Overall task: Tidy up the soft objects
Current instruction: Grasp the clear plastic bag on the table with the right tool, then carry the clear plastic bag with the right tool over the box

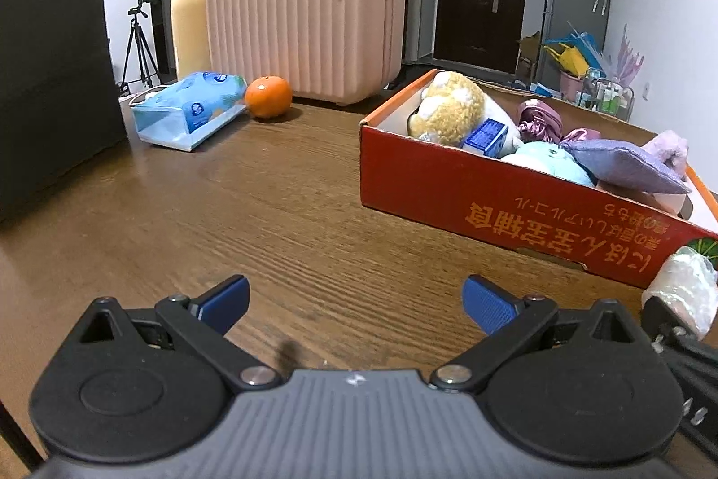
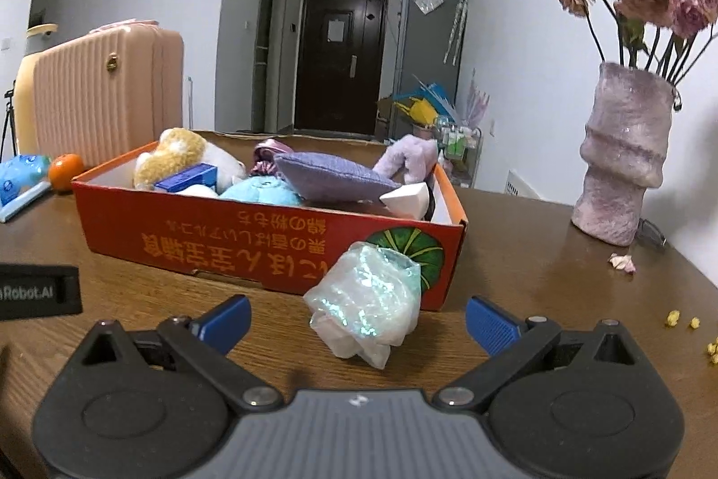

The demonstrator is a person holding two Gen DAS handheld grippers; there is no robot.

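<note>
White walls, dark door (closed), wooden table

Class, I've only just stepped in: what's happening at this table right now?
A person with a gripper in each hand is sorting soft things into the red box, which already holds a plush toy, a purple pillow and more. A shiny crumpled bag sits on the table against the box, between the open right gripper's fingers, not yet grasped. The left gripper is open and empty. A tissue pack and orange lie further off.
</note>
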